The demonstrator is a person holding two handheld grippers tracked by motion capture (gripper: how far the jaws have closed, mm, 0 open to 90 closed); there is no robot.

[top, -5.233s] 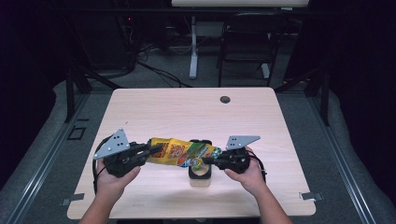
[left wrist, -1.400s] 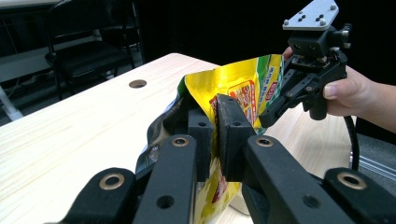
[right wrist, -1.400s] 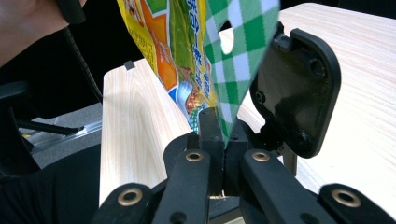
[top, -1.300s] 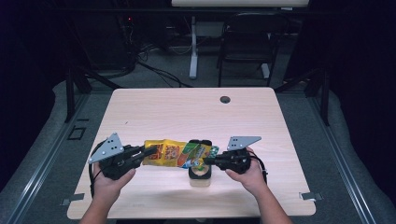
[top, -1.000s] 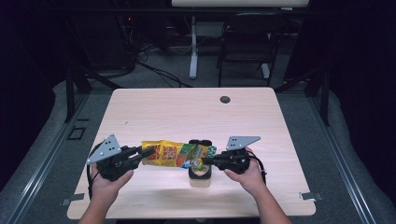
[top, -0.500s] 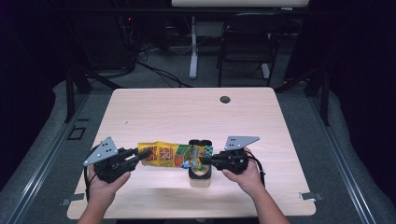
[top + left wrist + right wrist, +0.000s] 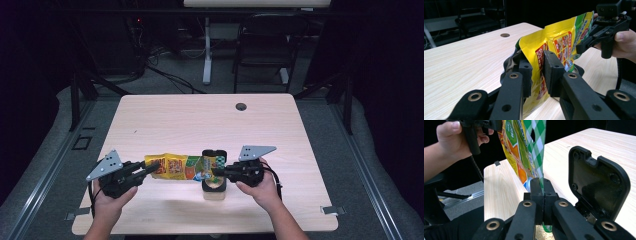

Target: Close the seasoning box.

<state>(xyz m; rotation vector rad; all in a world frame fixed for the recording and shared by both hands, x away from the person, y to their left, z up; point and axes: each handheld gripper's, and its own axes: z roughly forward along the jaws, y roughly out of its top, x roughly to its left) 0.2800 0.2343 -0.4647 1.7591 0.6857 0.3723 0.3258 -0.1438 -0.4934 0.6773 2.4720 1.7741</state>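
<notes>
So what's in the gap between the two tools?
In the high view, the yellow snack bag stretches between the left tool and the right tool, above the open black box.

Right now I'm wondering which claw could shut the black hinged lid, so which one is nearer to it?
Right. The right claw sits directly beside the black lid, shut on the snack bag there. The left claw is at the bag's far end, jaws just opening around it.

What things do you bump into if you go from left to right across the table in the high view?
Left gripper → yellow snack bag → black box with its lid up → right gripper, which overlaps the box's right side → the hand holding it.
</notes>
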